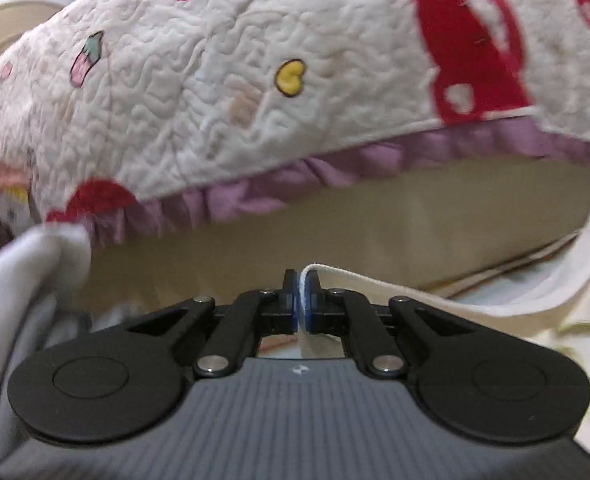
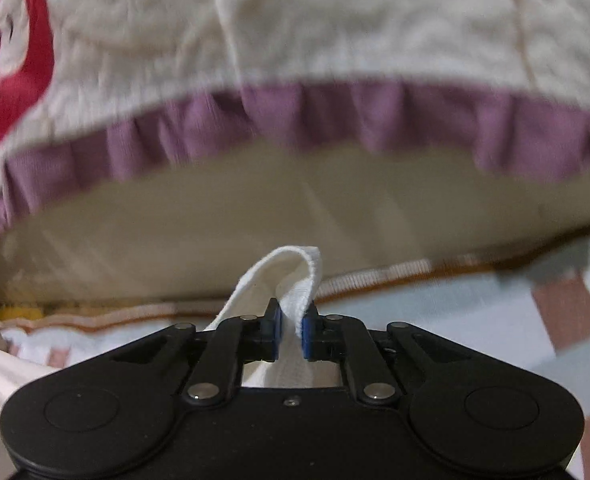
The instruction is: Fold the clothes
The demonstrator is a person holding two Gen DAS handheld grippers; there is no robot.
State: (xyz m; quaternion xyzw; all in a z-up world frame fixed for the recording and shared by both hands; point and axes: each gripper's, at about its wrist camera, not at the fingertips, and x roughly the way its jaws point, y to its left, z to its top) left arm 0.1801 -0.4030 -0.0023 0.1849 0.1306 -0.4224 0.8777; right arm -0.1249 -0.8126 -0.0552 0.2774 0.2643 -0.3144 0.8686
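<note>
A cream-white garment (image 1: 495,300) stretches from my left gripper (image 1: 302,300) off to the right. That gripper is shut on its thin hem edge, pinched between blue pads. In the right wrist view my right gripper (image 2: 291,334) is shut on a thick ribbed white band of the same pale garment (image 2: 291,276), which loops up above the fingertips. More of this cloth hangs at the lower left of that view. Both grippers are held low in front of the side of a bed.
A quilted white bedspread (image 1: 255,80) with red bows and a purple frill (image 2: 335,120) hangs over a beige mattress side (image 1: 335,220). A grey-white cloth (image 1: 23,280) is at left. A striped pale blue and pink sheet (image 2: 495,312) lies below at right.
</note>
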